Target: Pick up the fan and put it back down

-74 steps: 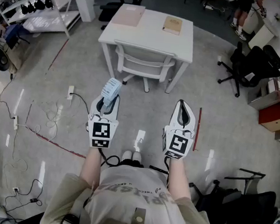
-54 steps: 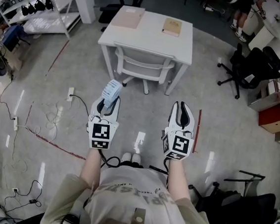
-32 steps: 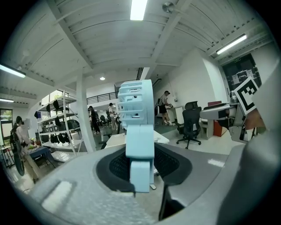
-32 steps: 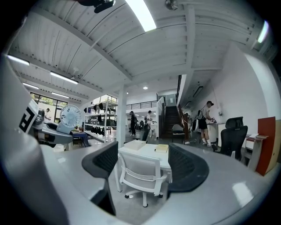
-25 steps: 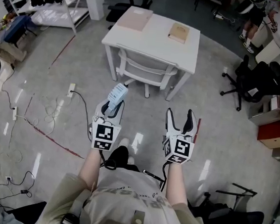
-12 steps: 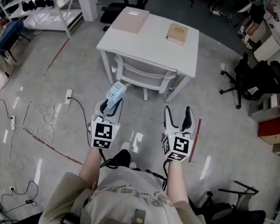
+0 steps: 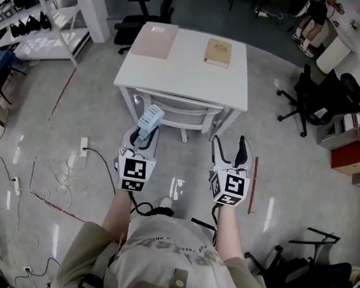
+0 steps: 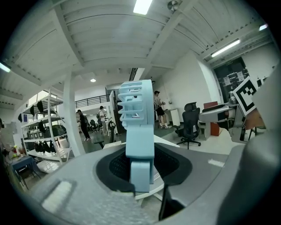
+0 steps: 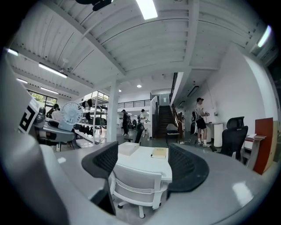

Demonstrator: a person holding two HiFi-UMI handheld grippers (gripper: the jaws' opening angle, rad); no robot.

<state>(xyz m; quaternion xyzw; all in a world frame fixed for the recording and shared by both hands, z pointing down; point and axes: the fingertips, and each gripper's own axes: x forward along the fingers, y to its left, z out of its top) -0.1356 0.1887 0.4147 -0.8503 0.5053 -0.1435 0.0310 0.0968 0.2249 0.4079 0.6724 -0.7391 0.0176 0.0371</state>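
Observation:
A small light-blue hand fan [image 7: 148,117] [image 8: 138,127] stands upright between the jaws of my left gripper [image 7: 138,140] [image 8: 141,169], which is shut on its handle; the fan's round grille rises above the jaws. In the right gripper view the same fan [image 9: 71,113] shows at far left, face on. My right gripper [image 7: 233,153] [image 9: 145,163] is open with nothing between its jaws. Both grippers are held out level in front of me, short of the white table [image 7: 187,74] [image 9: 145,159].
A white chair [image 7: 182,112] [image 9: 135,186] is tucked under the table. On the table lie a flat pinkish box [image 7: 154,39] and a brown book [image 7: 218,53]. Black office chairs [image 7: 323,91] stand right, shelving [image 7: 33,22] left, cables [image 7: 62,169] on the floor.
I have walked closer to the table; table and chair now sit lower in the head view, just ahead of both grippers. The fan stays gripped in the left gripper.

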